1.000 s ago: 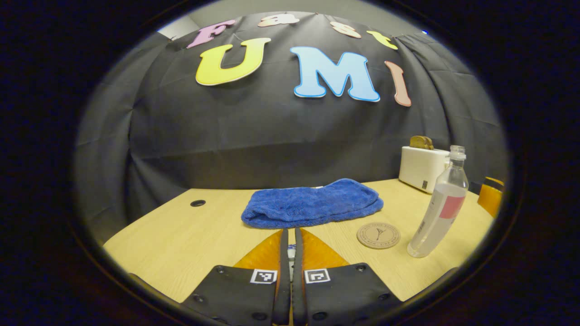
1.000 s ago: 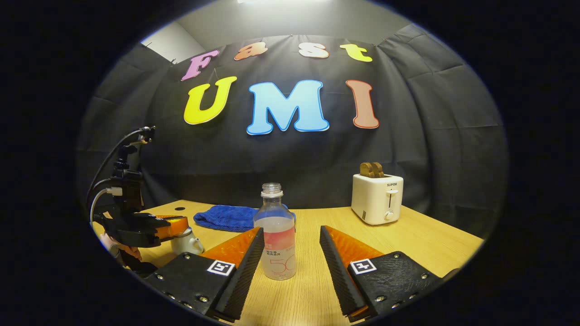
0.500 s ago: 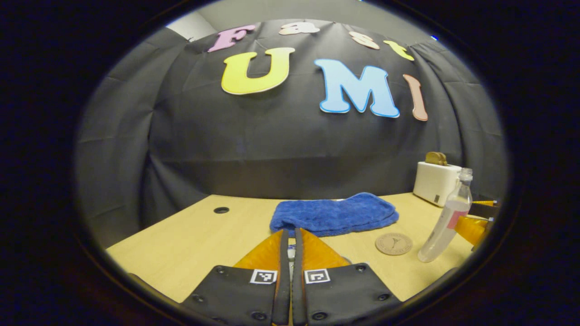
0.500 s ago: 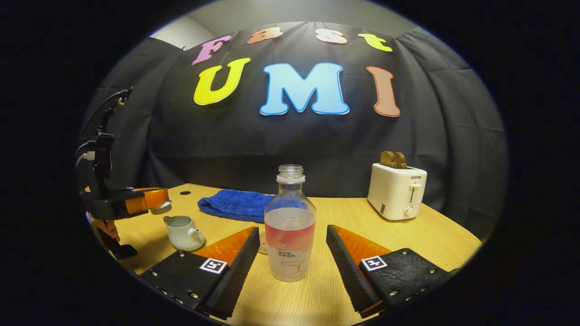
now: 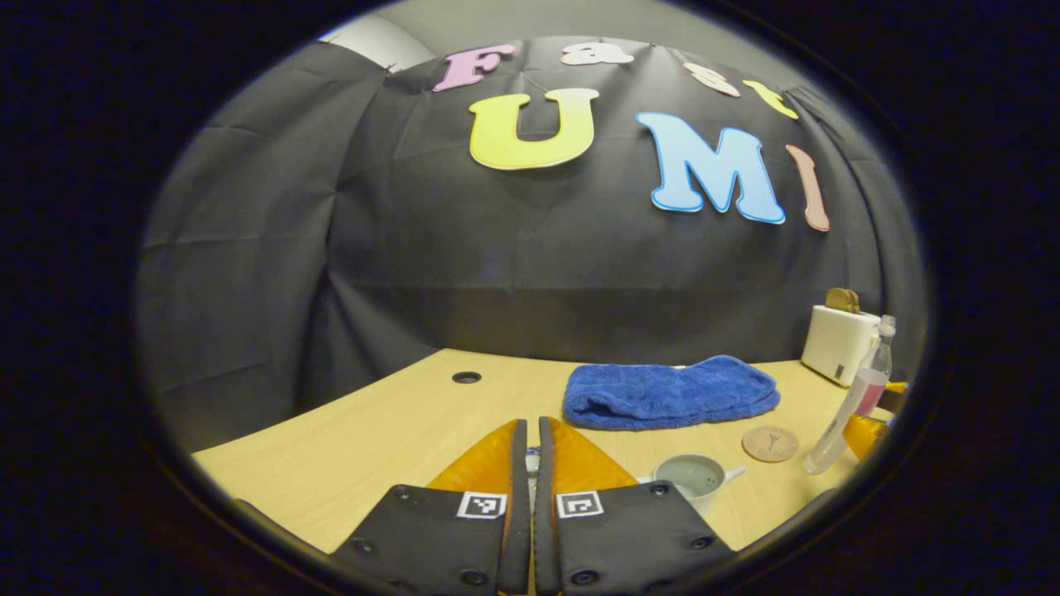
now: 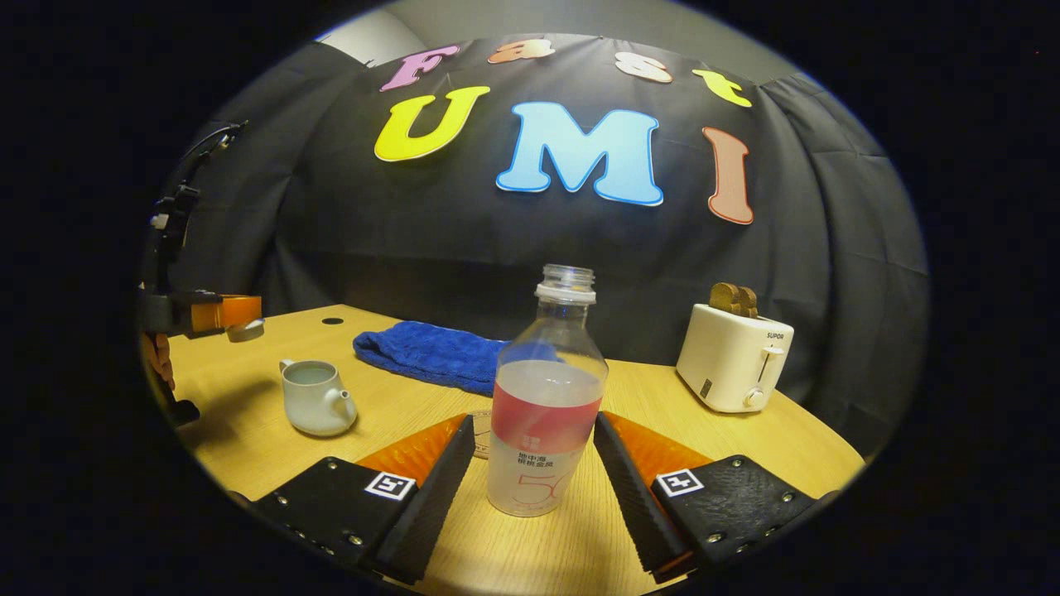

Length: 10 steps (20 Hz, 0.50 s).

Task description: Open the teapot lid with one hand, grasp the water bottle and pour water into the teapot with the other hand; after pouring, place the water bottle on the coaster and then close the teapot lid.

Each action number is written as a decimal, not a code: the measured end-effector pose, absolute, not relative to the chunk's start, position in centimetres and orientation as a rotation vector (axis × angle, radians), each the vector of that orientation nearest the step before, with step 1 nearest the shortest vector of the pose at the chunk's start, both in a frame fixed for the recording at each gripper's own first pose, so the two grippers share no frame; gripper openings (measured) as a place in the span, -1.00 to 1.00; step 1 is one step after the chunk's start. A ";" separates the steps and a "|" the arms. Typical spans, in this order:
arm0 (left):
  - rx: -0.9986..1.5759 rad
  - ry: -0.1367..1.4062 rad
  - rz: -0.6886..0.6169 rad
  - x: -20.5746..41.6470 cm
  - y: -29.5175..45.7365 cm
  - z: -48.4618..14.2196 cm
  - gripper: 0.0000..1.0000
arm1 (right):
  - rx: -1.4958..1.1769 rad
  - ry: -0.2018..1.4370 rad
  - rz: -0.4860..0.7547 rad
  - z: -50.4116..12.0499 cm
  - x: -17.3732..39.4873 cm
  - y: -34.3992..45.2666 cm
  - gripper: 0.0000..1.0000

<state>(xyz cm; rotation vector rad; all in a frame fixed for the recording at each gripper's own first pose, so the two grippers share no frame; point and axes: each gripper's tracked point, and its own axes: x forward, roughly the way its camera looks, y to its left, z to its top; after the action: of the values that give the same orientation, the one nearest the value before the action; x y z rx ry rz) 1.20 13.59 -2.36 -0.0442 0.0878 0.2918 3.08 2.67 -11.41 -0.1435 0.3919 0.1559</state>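
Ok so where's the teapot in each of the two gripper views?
Left gripper view: the teapot sits low and right of centre, lid off, just right of the left gripper.
Right gripper view: the teapot stands at the left on the table.
Shared landmark: the blue towel lies behind it in both.

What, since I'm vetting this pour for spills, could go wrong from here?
The uncapped clear plastic water bottle stands between the right gripper's open fingers; a skewed close could tip it. The small white ceramic teapot has a narrow mouth, so pouring may spill. The white lid, pinched in the left gripper, might slip.
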 end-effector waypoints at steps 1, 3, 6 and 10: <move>-0.040 0.092 0.298 1.2 13.7 -2.4 -0.82 | -0.145 0.400 0.154 -11.7 3.2 2.6 0.81; -0.032 0.098 0.311 1.2 14.0 -2.7 -0.82 | -0.145 0.407 0.154 -12.1 3.7 2.4 0.80; -0.028 0.107 0.311 1.4 13.7 -3.1 -0.82 | -0.150 0.422 0.144 -12.6 4.4 2.3 0.77; -0.019 0.121 0.298 1.7 13.1 -3.5 -0.82 | -0.136 0.436 0.143 -12.6 4.5 2.4 0.61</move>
<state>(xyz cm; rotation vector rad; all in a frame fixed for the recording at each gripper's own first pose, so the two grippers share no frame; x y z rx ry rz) 1.66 13.10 -3.46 -0.0193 0.1210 0.2983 4.52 2.38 -12.58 -0.1364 0.4365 0.1428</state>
